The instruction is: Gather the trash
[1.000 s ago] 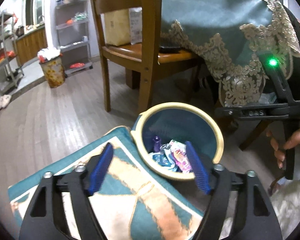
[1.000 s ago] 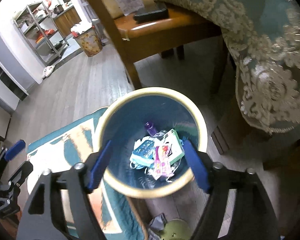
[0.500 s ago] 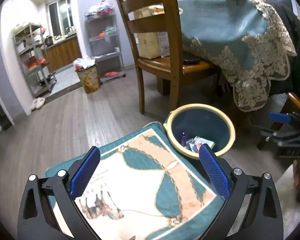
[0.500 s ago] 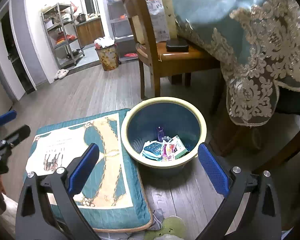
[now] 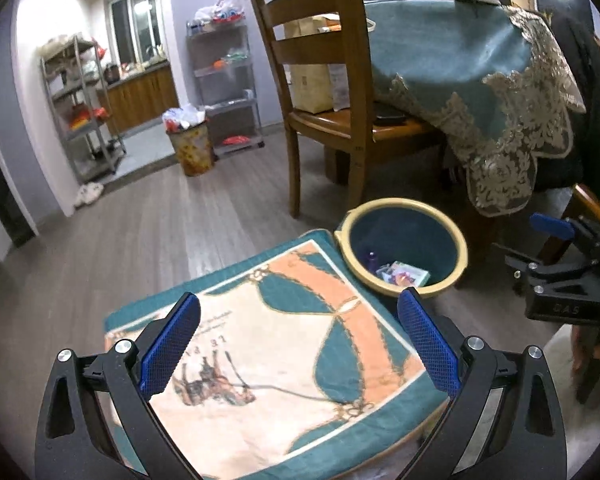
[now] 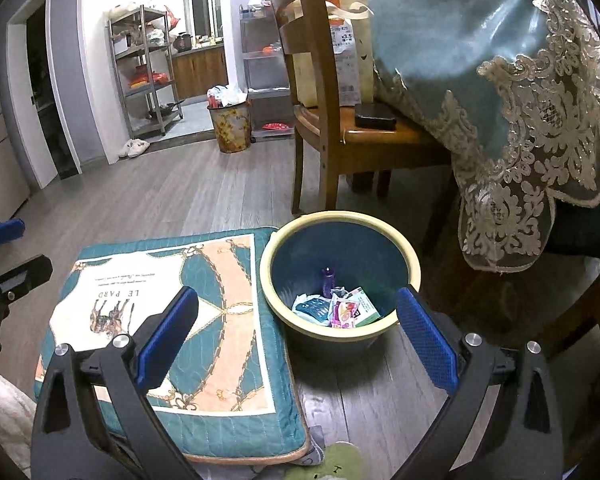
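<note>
A round bin (image 6: 340, 236) with a cream rim and teal inside stands on the wood floor; in the left wrist view the bin (image 5: 404, 210) is right of centre. Wrappers (image 6: 336, 308) and a small purple bottle (image 6: 327, 278) lie at its bottom, and the wrappers (image 5: 404, 274) show in the left wrist view too. My right gripper (image 6: 298, 318) hovers open before the bin with nothing between its blue fingers. Over the patterned cushion (image 5: 268, 344) my left gripper (image 5: 300, 326) is open and empty. The cushion (image 6: 180, 312) lies left of the bin.
A wooden chair (image 6: 332, 120) and a table under a teal lace-edged cloth (image 6: 500, 80) stand behind the bin. A second, full bin (image 6: 230, 124) and metal shelves (image 6: 148, 68) are far back. Something green (image 6: 340, 464) lies on the floor near me. The other gripper (image 5: 560, 276) shows at right.
Both grippers pulled back and up from over the bin, which now looks smaller and farther. Their jaws opened wider. More of the cushion and room came into view.
</note>
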